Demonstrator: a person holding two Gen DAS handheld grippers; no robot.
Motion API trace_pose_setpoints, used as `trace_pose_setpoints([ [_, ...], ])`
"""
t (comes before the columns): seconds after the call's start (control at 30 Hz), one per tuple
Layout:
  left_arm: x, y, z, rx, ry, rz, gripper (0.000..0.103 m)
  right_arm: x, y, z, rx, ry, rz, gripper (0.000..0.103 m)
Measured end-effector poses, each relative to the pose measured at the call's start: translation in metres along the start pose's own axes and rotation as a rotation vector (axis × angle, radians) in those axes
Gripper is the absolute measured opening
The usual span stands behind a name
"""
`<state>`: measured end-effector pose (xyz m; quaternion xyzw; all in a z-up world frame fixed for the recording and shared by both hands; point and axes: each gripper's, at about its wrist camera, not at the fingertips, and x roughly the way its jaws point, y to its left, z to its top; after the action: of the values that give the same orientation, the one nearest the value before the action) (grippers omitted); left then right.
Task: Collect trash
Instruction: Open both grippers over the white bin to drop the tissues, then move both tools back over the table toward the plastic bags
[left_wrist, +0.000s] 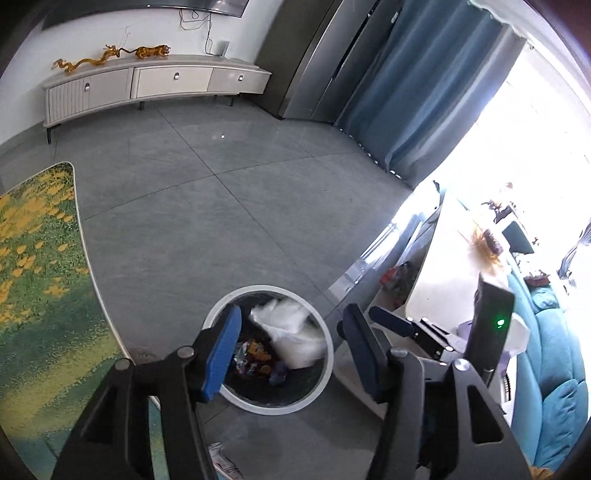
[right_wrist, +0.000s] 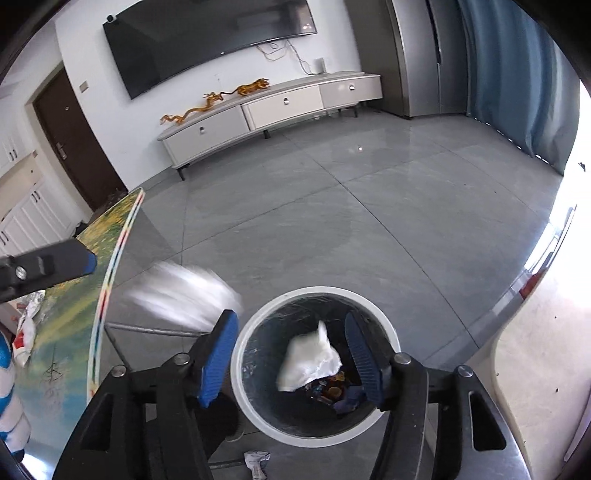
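A round white-rimmed trash bin (left_wrist: 325, 369) with a dark liner stands on the grey floor; it also shows in the right wrist view (right_wrist: 258, 413). Inside lie coloured wrappers (left_wrist: 255, 356) and a white plastic bag (left_wrist: 291, 332), which also shows from the right wrist (right_wrist: 310, 360). My left gripper (left_wrist: 290, 339) is open and empty above the bin. My right gripper (right_wrist: 290, 349) is open over the bin's mouth. A blurred white piece of trash (right_wrist: 184, 291) shows in mid-air left of the bin. The other gripper's finger (right_wrist: 55, 266) reaches in at the left.
A table with a green and yellow floral top (left_wrist: 40, 277) stands left of the bin, with wrappers (right_wrist: 26, 332) on it. A crumpled paper (right_wrist: 256, 461) lies on the floor by the bin. A white low table (left_wrist: 454, 280) and teal sofa (left_wrist: 546, 387) stand right.
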<state>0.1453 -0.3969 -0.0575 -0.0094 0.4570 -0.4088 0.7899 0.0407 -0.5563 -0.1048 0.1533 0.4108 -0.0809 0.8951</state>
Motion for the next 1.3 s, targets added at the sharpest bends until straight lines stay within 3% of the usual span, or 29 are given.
trace_pose_setpoints([
  [0.27, -0.033, 0.013, -0.008, -0.009, -0.020, 0.004, 0.056, -0.024, 0.005, 0.006, 0.014, -0.041, -0.006, 0.060],
  [0.43, -0.076, 0.019, -0.020, 0.015, -0.084, 0.045, 0.056, -0.061, 0.030, 0.015, -0.014, -0.108, 0.011, 0.061],
  [0.73, -0.183, 0.072, -0.049, -0.041, -0.225, 0.153, 0.056, -0.116, 0.124, 0.034, -0.153, -0.217, 0.134, 0.062],
  [1.03, -0.274, 0.164, -0.120, -0.213, -0.282, 0.299, 0.056, -0.102, 0.224, 0.034, -0.279, -0.204, 0.270, 0.062],
  [1.2, -0.298, 0.222, -0.167, -0.368, -0.273, 0.363, 0.056, -0.076, 0.274, 0.024, -0.351, -0.146, 0.331, 0.062],
  [1.3, -0.297, 0.253, -0.192, -0.489, -0.254, 0.346, 0.056, -0.060, 0.297, 0.016, -0.385, -0.103, 0.364, 0.062],
])
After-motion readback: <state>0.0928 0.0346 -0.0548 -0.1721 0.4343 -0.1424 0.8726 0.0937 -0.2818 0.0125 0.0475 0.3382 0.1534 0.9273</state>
